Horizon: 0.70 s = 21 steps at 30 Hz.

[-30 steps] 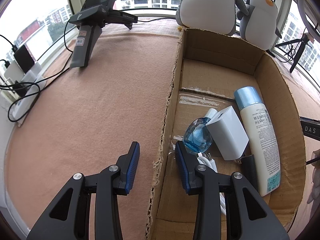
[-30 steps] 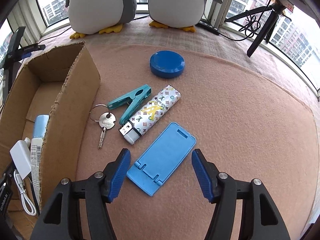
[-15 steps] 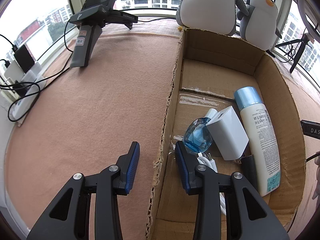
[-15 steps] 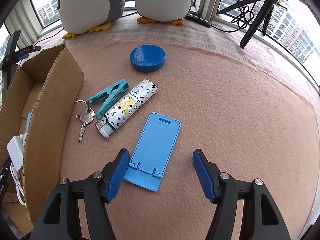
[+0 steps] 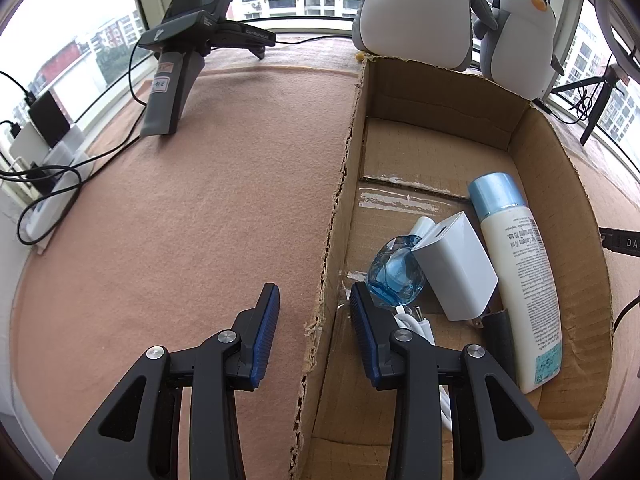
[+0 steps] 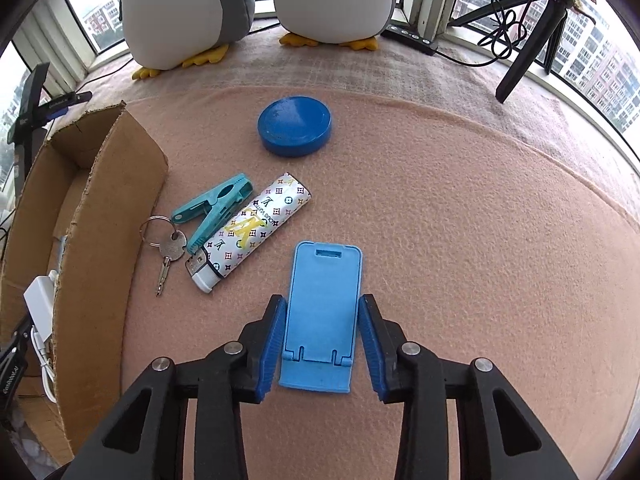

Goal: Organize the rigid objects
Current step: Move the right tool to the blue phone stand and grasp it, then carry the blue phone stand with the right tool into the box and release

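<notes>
A blue phone stand [image 6: 324,280] lies flat on the pink felt, and my right gripper [image 6: 322,305] is shut on its two long sides. To its left lie a patterned lighter [image 6: 252,228], a teal clip [image 6: 216,208] and a key on a ring [image 6: 170,248]. A round blue lid [image 6: 294,126] sits farther back. My left gripper [image 5: 314,300] is open and straddles the left wall of the cardboard box [image 5: 560,200]. Inside the box are a blue glass bottle [image 5: 394,276], a white charger [image 5: 456,264], a white lotion bottle [image 5: 520,272] and a white cable [image 5: 416,324].
The box [image 6: 100,220] stands just left of the loose items. Two plush penguins [image 6: 188,8] sit at the back by the window, with a black tripod [image 6: 532,40] at the back right. A black device on a stand [image 5: 180,60] and chargers with cables [image 5: 40,184] occupy the far left.
My right gripper moved forward over the phone stand and narrowed from wide open until its pads met the stand's sides. The left gripper stayed put.
</notes>
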### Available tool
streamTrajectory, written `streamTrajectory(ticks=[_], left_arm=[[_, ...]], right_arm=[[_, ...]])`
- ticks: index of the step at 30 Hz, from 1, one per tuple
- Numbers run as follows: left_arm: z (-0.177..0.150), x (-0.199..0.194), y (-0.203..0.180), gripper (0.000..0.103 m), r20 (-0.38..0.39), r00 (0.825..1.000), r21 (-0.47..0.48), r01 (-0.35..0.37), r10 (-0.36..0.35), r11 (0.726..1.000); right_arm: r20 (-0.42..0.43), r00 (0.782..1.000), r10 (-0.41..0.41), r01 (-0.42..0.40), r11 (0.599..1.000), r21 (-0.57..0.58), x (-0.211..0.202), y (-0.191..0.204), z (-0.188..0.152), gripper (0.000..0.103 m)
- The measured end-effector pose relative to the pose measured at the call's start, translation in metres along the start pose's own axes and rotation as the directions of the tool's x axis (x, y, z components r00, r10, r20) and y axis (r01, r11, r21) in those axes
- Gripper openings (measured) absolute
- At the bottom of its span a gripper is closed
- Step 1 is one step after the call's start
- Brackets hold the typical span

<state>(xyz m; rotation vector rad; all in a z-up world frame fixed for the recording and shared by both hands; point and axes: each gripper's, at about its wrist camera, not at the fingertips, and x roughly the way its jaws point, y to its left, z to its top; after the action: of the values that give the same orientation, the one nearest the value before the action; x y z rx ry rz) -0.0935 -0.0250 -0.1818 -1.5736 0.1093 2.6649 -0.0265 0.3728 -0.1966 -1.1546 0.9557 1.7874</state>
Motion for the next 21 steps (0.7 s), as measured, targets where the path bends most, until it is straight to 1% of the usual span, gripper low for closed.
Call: streamTrajectory(ticks=[7,11,15,21], left_arm=[[0.000,0.000,0.001,0.036,0.000,1.000,0.000,0.001,-0.001,1.000],[0.000,-0.001,0.002,0.036,0.000,1.000,0.002,0.001,-0.001,1.000],[-0.001,-0.001,0.003,0.036,0.000,1.000,0.002,0.001,-0.001,1.000],[-0.001,-0.001,0.003,0.036,0.001,1.000,0.002,0.001,-0.001,1.000]], right_arm=[[0.014,0.999,0.042,-0.043,0.998,0.044,-0.007,-0.005,-0.008,0.033],[0.045,0.997,0.062,-0.064,0.997,0.047,-0.021,-0.002,-0.012,0.033],[0.091,0.991,0.093,-0.095,0.995,0.013,-0.045,0.012,-0.012,0.033],[0.163,0.975,0.153,-0.143,0.987,-0.072,-0.082,0.049,-0.008,0.033]])
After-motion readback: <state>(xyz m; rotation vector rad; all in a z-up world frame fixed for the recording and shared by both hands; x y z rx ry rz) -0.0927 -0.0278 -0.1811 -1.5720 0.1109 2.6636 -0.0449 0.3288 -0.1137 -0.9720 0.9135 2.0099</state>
